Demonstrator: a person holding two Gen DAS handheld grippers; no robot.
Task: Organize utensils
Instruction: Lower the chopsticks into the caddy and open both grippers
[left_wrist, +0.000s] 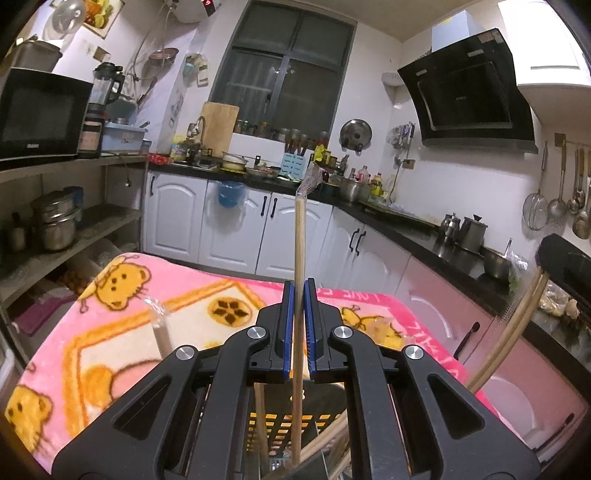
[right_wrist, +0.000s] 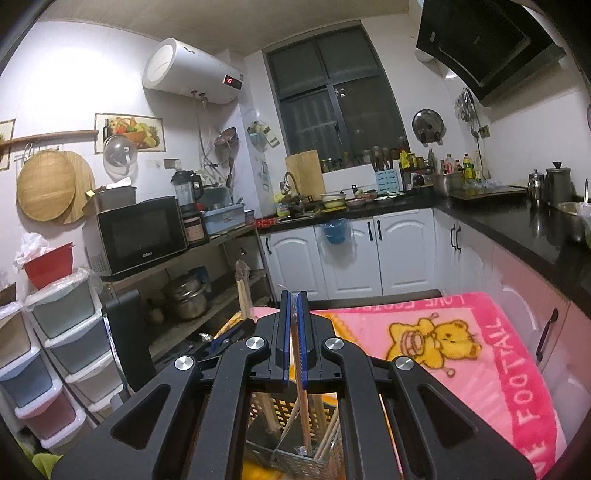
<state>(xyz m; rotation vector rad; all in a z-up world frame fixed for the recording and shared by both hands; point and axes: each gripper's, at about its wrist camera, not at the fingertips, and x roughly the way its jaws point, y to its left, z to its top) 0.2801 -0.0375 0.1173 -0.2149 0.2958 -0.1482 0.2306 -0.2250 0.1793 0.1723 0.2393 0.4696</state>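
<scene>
Clearly the sorting is under way and near a drop for both hands. Nearest the left camera, the left gripper (left_wrist: 298, 325) has its blue jaws pinched tight on wrapped chopsticks (left_wrist: 297, 258), which stand almost upright through the pads; the clear wrapper tip sticks out at the top and the lower end reaches down into the slotted utensil basket (left_wrist: 284, 424) directly beneath the gripper. Other wooden sticks already lean inside that basket, so part of the job looks done. In the right camera, the right gripper (right_wrist: 292, 332) is likewise clamped shut on a second wooden pair (right_wrist: 301, 398), whose lower end also hangs down into the same basket (right_wrist: 291, 458), among sticks standing there. Both held pairs seem to be above or just entering the basket; whether their ends touch its floor cannot be told. Just beyond the left gripper, on the pink cartoon blanket (left_wrist: 122, 325) that covers the table, one more wrapped utensil (left_wrist: 159, 325) lies loose, still to be gathered. Another wooden pair (left_wrist: 509, 332) shows at the right edge of the left view, below the other gripper's black body. My judgement is that releasing these two and fetching the loose one is what remains. Farther off are the white cabinets (left_wrist: 236, 225) and the dark window (left_wrist: 284, 70).
</scene>
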